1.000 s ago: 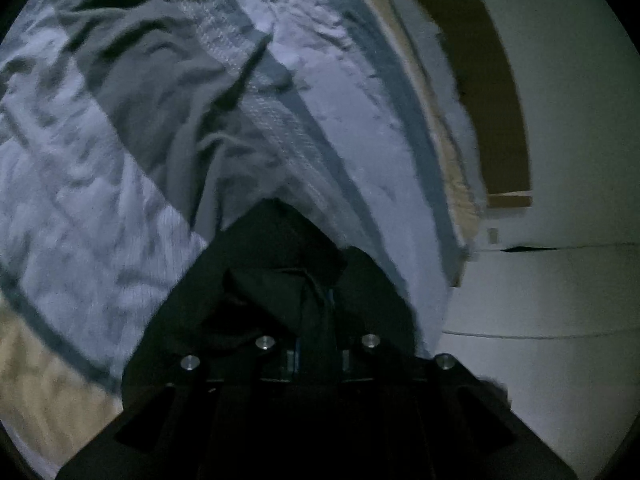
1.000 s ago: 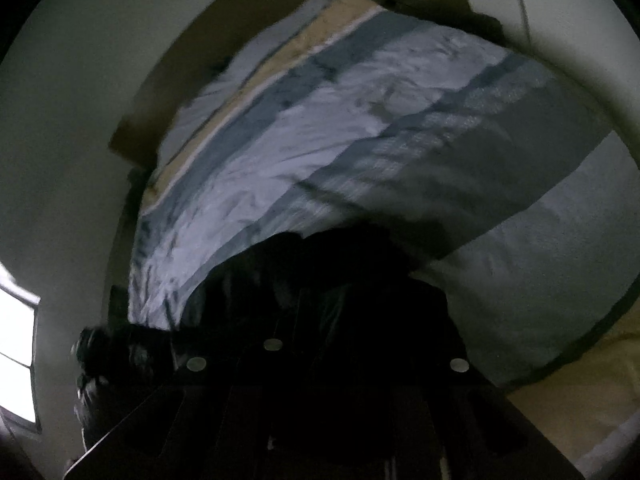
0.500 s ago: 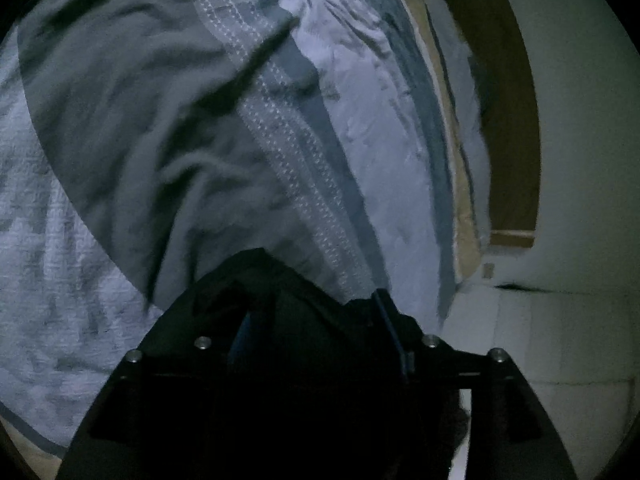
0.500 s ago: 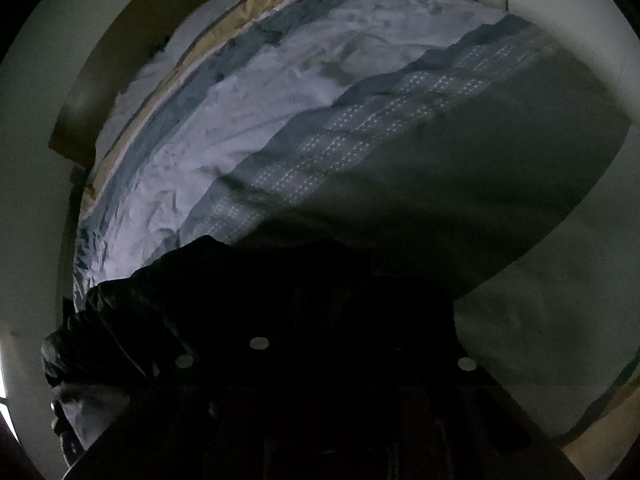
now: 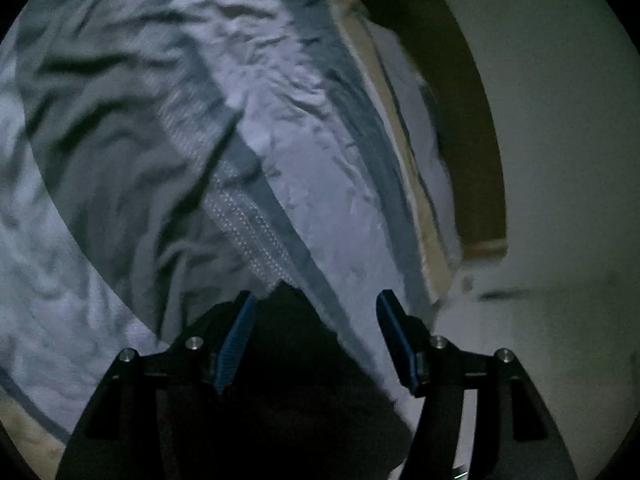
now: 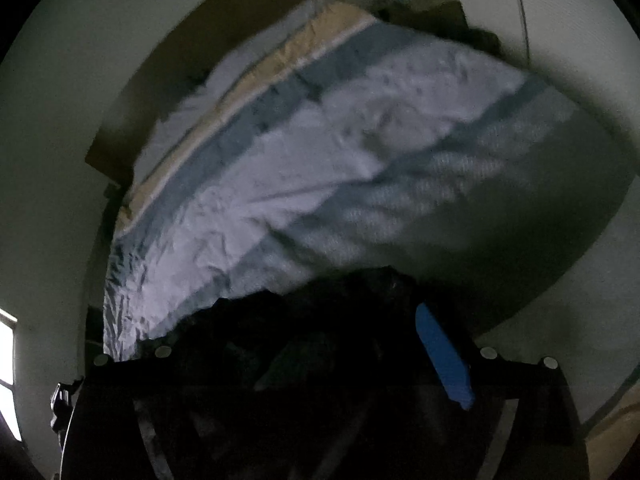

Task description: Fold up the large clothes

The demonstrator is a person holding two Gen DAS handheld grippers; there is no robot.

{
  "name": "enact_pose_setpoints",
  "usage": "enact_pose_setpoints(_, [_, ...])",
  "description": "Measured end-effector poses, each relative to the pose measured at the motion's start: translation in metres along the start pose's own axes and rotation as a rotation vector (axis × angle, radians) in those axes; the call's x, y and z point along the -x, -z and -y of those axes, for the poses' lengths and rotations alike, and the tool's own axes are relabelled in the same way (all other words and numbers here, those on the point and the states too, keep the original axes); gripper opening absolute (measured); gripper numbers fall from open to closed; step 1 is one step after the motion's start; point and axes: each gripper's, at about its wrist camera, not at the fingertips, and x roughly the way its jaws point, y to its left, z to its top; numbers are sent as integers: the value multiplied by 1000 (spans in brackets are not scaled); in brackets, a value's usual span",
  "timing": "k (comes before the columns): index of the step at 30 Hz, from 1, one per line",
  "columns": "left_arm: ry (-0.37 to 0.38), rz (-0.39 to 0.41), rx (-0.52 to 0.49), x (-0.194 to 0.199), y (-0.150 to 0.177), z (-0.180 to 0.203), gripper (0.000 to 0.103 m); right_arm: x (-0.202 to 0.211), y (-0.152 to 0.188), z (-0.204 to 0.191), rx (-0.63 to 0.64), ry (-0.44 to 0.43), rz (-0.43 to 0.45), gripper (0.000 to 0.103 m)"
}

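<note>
A black garment [image 5: 296, 380] lies bunched on the near edge of a striped bed cover [image 5: 320, 140]. My left gripper [image 5: 315, 298] hangs just over it, its jaws opening. Both blue pads [image 5: 240, 340] stand apart from the cloth, which lies loose between and below them. In the right wrist view the same dark garment [image 6: 320, 340] is heaped between the fingers of my right gripper [image 6: 320, 316], whose jaws are opening wide. Its right blue pad [image 6: 442, 356] is bare. The left finger is lost in the dark cloth.
The bed cover [image 6: 320, 168] has grey, pale blue and cream bands and is wrinkled. A brown headboard [image 5: 472, 140] stands against a pale wall. Pale floor [image 5: 540, 340] runs beside the bed. A bright window [image 6: 6, 360] shows at the far left. The room is dim.
Both grippers went from shut on the black garment to open and let it go. Both views shifted across the bed, and the right blue pad came into sight.
</note>
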Motion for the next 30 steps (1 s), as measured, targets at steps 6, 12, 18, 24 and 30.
enact_pose_setpoints(6, [-161,-25,-312,2,62,46,61,29,26,-41,162,-16,28,91])
enact_pose_setpoints(12, [-211,-93,-512,-30,151,59,61,18,95,-90,336,-29,2,93])
enact_pose_setpoints(18, [-231,-151,-648,-76,208,73,61,-22,142,-129,453,-36,-43,93])
enact_pose_setpoints(24, [-297,-146,-832,-138,230,104,61,-77,138,-159,542,18,-39,101])
enact_pose_setpoints(30, [-397,-168,-892,-216,205,124,63,-139,95,-155,506,88,-68,102])
